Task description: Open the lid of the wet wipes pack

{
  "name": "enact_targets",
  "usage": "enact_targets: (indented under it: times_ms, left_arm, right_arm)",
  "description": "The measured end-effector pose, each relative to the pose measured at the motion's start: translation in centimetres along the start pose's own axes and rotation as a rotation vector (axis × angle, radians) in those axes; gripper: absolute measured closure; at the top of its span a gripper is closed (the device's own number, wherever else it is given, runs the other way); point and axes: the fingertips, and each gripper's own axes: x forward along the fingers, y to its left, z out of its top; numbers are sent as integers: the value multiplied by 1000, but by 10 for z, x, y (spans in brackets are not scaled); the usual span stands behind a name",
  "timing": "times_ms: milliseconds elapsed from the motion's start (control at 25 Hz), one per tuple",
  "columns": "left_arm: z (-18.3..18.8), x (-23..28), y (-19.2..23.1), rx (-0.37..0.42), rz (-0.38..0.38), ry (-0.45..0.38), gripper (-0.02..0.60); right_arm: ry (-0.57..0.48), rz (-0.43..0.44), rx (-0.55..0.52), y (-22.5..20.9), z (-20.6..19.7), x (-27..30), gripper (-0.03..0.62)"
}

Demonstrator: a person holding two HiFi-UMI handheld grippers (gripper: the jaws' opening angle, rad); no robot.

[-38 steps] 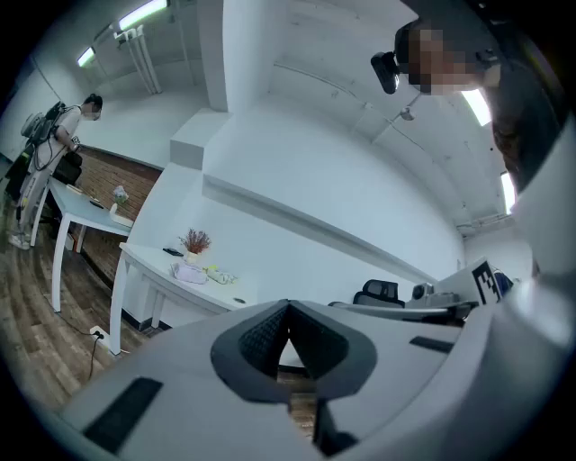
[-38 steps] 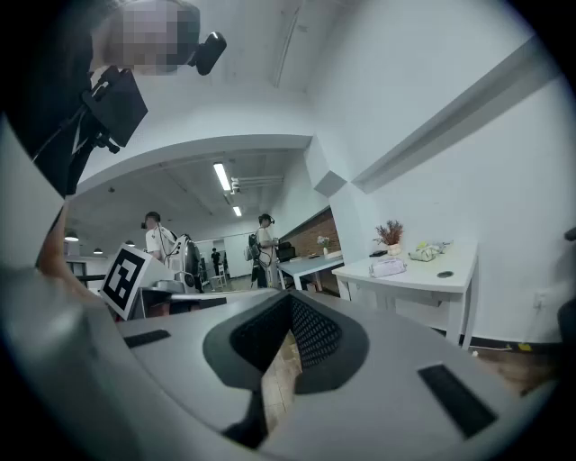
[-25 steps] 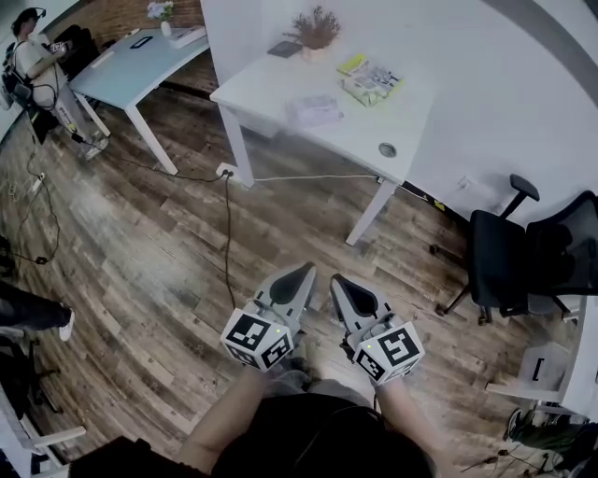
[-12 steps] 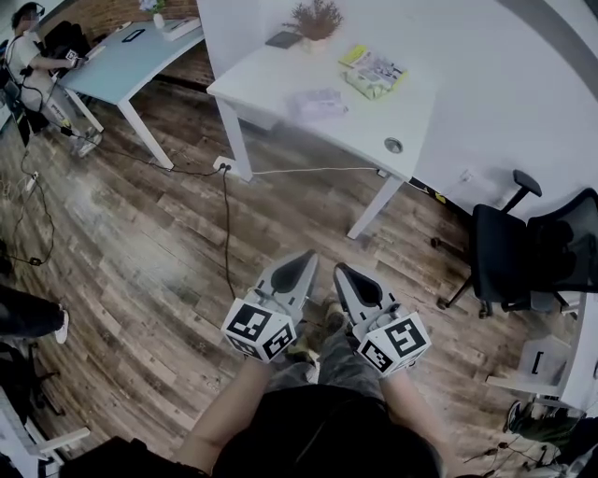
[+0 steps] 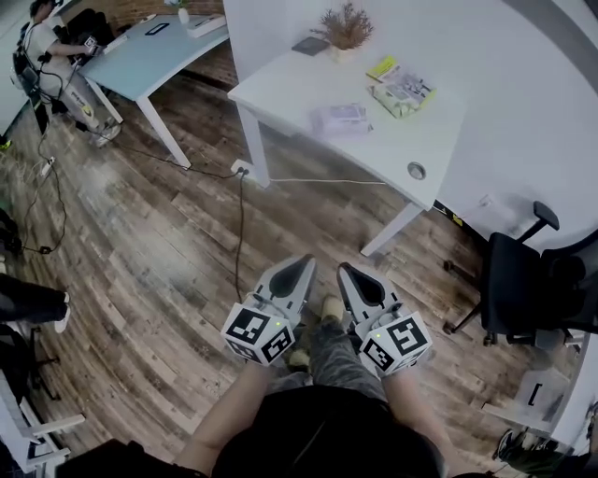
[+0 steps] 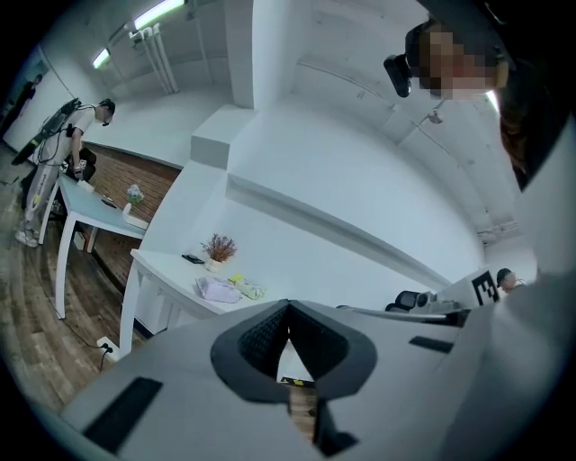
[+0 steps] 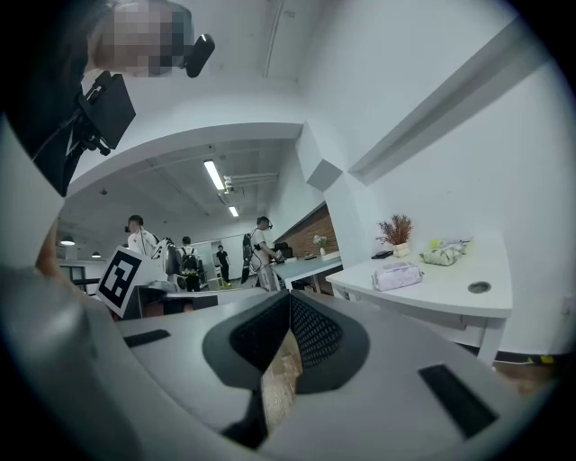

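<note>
While both grippers hang over the wooden floor [image 5: 140, 233] well short of the white table [image 5: 299, 89], neither touches anything on it; the left gripper [image 5: 297, 271] is clenched, its 2 jaws pressed together with nothing between them; the right gripper [image 5: 350, 274] is clenched and empty as well, and it sits just beside the left one, on the near side of the table.

On the table top, near its middle and towards the near edge, lies the wet wipes pack [image 5: 341, 119], pale and flat, its lid down as far as can be made out; it is well apart from both grippers. At the table's far edge stands a small potted plant [image 5: 346, 23], with a dark flat thing [image 5: 310, 46] just beside it; some yellow-green packets [image 5: 402, 89] lie on the table to the right of the pack; a round cable hole [image 5: 417, 171] sits at the table's near right corner.

A black office chair [image 5: 533, 280] stands right of the table; a light blue desk [image 5: 159, 51] stands left of it, a person [image 5: 42, 37] beside that; a black cable [image 5: 238, 224] runs across the floor from the table's near left leg.
</note>
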Motion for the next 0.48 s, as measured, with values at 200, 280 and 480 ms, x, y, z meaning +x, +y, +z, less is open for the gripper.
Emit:
enact_targets:
  times_ms: [200, 280, 480]
  left_arm:
    - [12, 36, 27, -9, 39, -9, 569]
    - [16, 53, 33, -12, 45, -13, 569]
    - [23, 93, 46, -20, 52, -18, 569]
  right_arm:
    - [-8, 20, 0, -36, 16, 27, 574]
    - [-4, 24, 6, -53, 19, 35, 574]
    - [0, 28, 18, -90, 27, 55, 574]
